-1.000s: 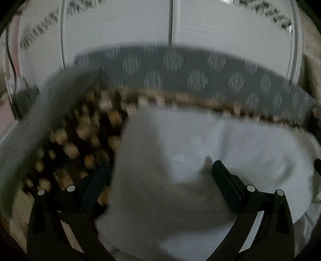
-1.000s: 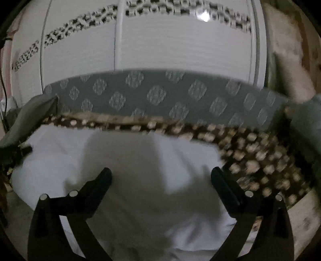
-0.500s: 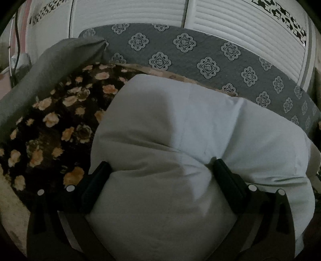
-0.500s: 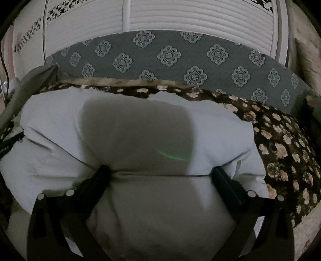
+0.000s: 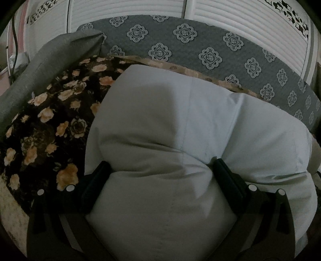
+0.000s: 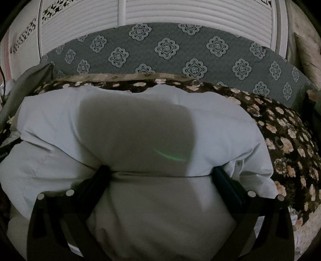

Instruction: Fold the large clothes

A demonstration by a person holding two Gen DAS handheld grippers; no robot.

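A large pale white garment lies folded in a thick bundle on a dark floral cover. In the left wrist view my left gripper is open, its black fingers wide apart and pressed down on either side of a bulge of the garment. The right wrist view shows the same garment, with my right gripper also open and straddling a fold line across the fabric. Cloth fills the gap between both pairs of fingers, and the shadows of the tools fall on it.
A grey backrest with a medallion pattern runs behind the floral cover. White slatted doors stand behind it. A plain grey cushion leans at the left. Beige carpet shows at the lower corners.
Both grippers came down and forward onto the white garment. The fabric now bulges up between the fingers, and the view has settled from blurred to steady.
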